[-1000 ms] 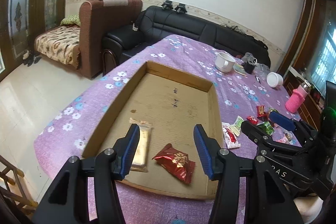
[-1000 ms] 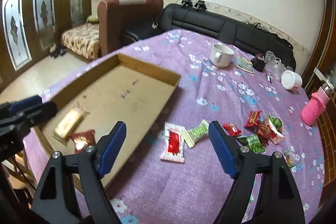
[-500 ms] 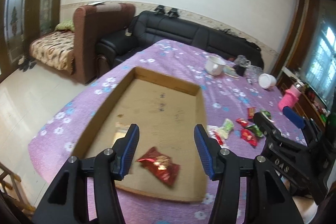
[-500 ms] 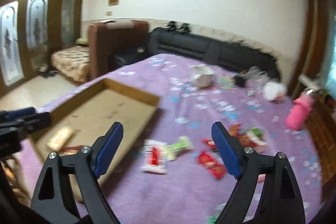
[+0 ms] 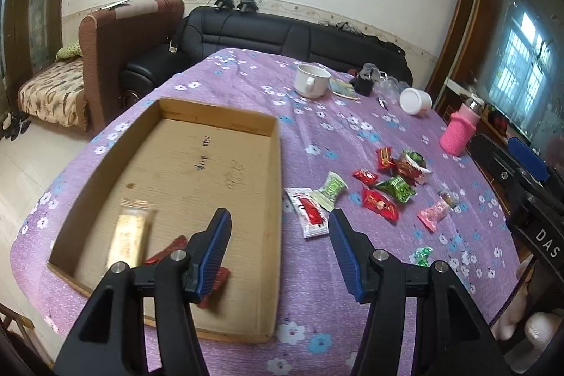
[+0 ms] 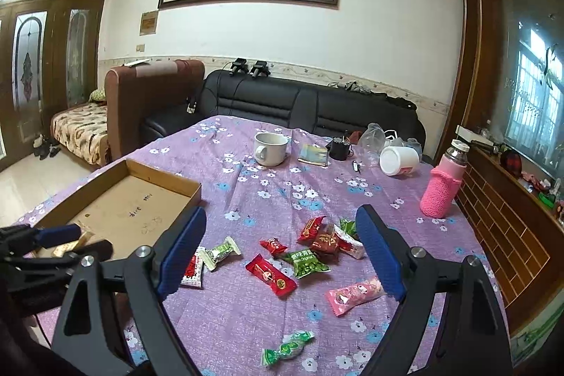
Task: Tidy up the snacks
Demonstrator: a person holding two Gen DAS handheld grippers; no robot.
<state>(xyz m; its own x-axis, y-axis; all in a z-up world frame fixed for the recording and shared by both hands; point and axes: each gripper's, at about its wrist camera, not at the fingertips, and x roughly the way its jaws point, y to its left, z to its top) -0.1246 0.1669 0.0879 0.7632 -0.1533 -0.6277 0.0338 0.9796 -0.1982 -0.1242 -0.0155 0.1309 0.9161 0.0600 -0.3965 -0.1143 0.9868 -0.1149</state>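
While neither tool carries anything, both sets of jaws stand apart: the left gripper (image 5: 280,247) has just been opening with nothing between its pads, and the right gripper (image 6: 282,249) has just been spreading wide, likewise empty.

Landmark: the cardboard tray (image 5: 275,185). The left gripper hovers over the tray's near right corner. Inside the tray, near its front wall, lie a pale wafer bar (image 5: 128,236) and a red packet (image 5: 169,251), the latter partly hidden behind the left finger. Just outside the tray's right wall lies a white-and-red sachet (image 5: 310,212), touching a green-and-white candy (image 5: 331,189). Farther right of the tray is a loose cluster of red and green sweets (image 6: 306,252), with a pink packet (image 6: 354,295) and a green twist candy (image 6: 287,347) nearer the operator.

Probable faults:
- Clustered wrappers overlap; closing on one may drag or lift a neighbour.
- Flat, slick sachets may slip from the pads or be pushed along the cloth.
- The two tools work close together beside the tray wall; collision is possible.
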